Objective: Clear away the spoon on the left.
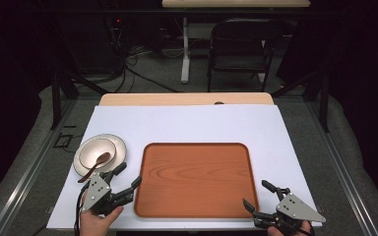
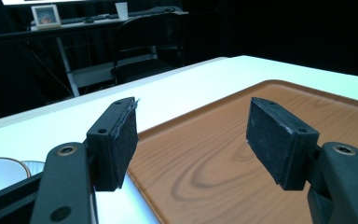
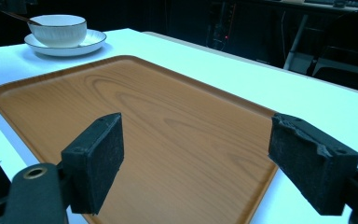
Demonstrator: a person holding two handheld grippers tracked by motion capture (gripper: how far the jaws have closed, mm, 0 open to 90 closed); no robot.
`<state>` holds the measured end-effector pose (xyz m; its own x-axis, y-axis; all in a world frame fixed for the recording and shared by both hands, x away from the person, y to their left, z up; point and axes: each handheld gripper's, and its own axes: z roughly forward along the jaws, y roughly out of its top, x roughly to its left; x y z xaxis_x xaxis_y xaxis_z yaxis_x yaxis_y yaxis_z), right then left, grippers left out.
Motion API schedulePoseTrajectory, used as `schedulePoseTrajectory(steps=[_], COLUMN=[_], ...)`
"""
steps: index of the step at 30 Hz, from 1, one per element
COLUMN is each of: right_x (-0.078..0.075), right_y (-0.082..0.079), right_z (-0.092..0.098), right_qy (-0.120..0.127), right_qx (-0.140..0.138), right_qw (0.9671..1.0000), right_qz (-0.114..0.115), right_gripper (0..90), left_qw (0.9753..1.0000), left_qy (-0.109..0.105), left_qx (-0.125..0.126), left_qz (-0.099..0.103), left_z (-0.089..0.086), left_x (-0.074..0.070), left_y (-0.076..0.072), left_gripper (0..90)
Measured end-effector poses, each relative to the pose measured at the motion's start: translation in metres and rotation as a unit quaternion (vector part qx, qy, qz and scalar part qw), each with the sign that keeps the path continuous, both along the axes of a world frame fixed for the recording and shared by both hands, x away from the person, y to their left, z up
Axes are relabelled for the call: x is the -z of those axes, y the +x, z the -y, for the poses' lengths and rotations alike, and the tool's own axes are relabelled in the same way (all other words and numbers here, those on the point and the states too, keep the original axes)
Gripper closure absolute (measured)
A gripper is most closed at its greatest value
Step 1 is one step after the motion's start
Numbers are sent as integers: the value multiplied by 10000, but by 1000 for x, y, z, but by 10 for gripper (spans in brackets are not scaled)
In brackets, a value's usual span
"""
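Observation:
An empty wood-grain tray (image 1: 197, 177) lies in the middle of the white table (image 1: 187, 123). To its left, a bowl (image 1: 96, 152) sits on a plate (image 1: 118, 147) with a brown spoon (image 1: 96, 164) resting in it. My left gripper (image 1: 126, 175) hovers open at the tray's left edge, just in front of the plate, with nothing between its pads (image 2: 121, 140). My right gripper (image 1: 257, 194) is open at the tray's near right corner, its pads (image 3: 98, 158) apart over the tray (image 3: 168, 130). The bowl (image 3: 58, 29) and plate (image 3: 93, 39) appear far off in the right gripper view.
A black folding chair (image 1: 238, 46) and a desk leg (image 1: 185, 49) stand beyond the table's far edge, with cables on the floor. Metal rails run along both sides of the table. A strip of bare wooden tabletop (image 1: 187, 99) shows at the far edge.

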<state>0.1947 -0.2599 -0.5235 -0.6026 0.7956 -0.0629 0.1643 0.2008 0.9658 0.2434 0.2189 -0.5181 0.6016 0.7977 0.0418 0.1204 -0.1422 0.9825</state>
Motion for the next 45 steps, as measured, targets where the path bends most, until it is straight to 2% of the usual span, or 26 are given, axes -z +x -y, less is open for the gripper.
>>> schedulePoseTrajectory(steps=[6,8,16,17,22,26,29,31,32,34,36,37,39,45], right_x=[0,-1,0,0,0,0,0,0,0,0,-1,-1,-1,-1], right_y=[-1,-1,-1,-1,-1,-1,-1,-1,-1,0,0,0,0,0], right_z=[1,0,0,0,0,0,-1,-1,-1,-1,-1,-1,-1,-1], right_qy=[-31,-18,-32,-33,-50,-36,-44,-42,-37,-42,-27,-27,0,6], right_qx=[-13,-35,-42,-34,-54,-44,-63,-71,-77,-88,-96,-96,-107,-131], right_qw=[10000,10000,10000,10000,10000,10000,10000,10000,10000,9999,9999,9999,9999,9999], right_qz=[-3,14,19,15,-8,3,17,20,19,27,39,39,55,61], right_gripper=[188,190,190,190,190,190,190,190,190,190,190,190,189,189], left_qw=[9999,9994,9985,9980,9981,9972,9952,9948,9937,9927,9908,9908,9891,9868], left_qy=[-73,-206,-328,-365,-230,-148,-126,-100,-69,22,64,64,103,273], left_qx=[-40,13,-7,25,-88,-217,-327,-345,-383,-446,-482,-482,-503,-631], left_qz=[-103,-282,-439,-516,-562,-702,-915,-958,-1055,-1117,-1265,-1265,-1382,-1468], left_z=[-3,-6,-9,-10,-10,-13,-16,-16,-17,-17,-17,-17,-17,-16], left_x=[0,0,1,1,1,0,-2,-2,-3,-4,-5,-5,-6,-9], left_y=[0,1,2,3,3,2,0,0,0,-1,-2,-2,-3,-5], left_gripper=[336,340,351,358,400,474,539,578,578,647,674,692,710,813])
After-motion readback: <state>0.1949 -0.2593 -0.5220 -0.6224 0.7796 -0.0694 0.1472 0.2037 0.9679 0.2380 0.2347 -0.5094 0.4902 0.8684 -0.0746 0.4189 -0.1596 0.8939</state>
